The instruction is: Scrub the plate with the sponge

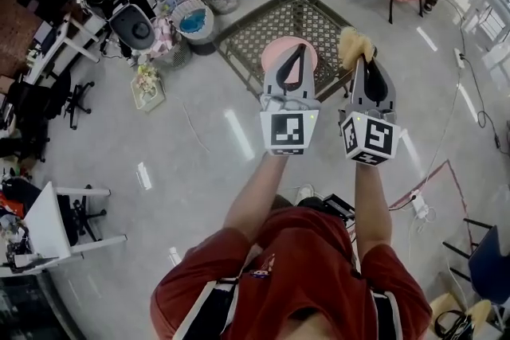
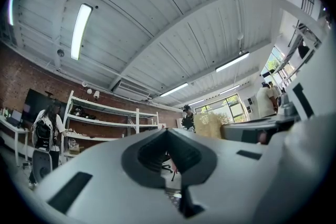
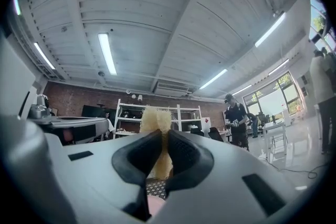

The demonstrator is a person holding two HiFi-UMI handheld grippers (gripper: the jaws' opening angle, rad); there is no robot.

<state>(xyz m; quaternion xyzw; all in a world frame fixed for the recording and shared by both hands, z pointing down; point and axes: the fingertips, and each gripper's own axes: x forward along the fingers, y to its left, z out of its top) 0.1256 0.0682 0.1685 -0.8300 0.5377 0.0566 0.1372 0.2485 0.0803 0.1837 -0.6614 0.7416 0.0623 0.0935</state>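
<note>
My left tongs (image 1: 300, 52) are closed tight on the rim of the pink plate (image 1: 275, 56). Looking along them, I see the jaws meet with only a sliver of the plate's edge between. The plate stands out beyond the tips, with a broad side turned up toward my head. I cannot tell whether that side is the eating face or the underside.

My right tongs (image 1: 358, 61) are pinched on the sponge (image 1: 353, 42), a pale yellow, shaggy piece. Its long axis runs along the jaws, and its free end sticks out past their tips.

Both tongs are held out in front of me at about the same height, side by side, above a patterned rug (image 1: 247, 44) on the floor.

What matters for the scrub is that the sponge sits just to the right of the plate's rim. It is near but, as far as I can judge, not touching. Its free end points the same way as the plate, not at it.

So I judge the right tongs must swing left and tip the sponge end down onto the upturned side, while the left tongs hold the plate steady. A grip on the rim alone may let the plate twist if I press hard
</note>
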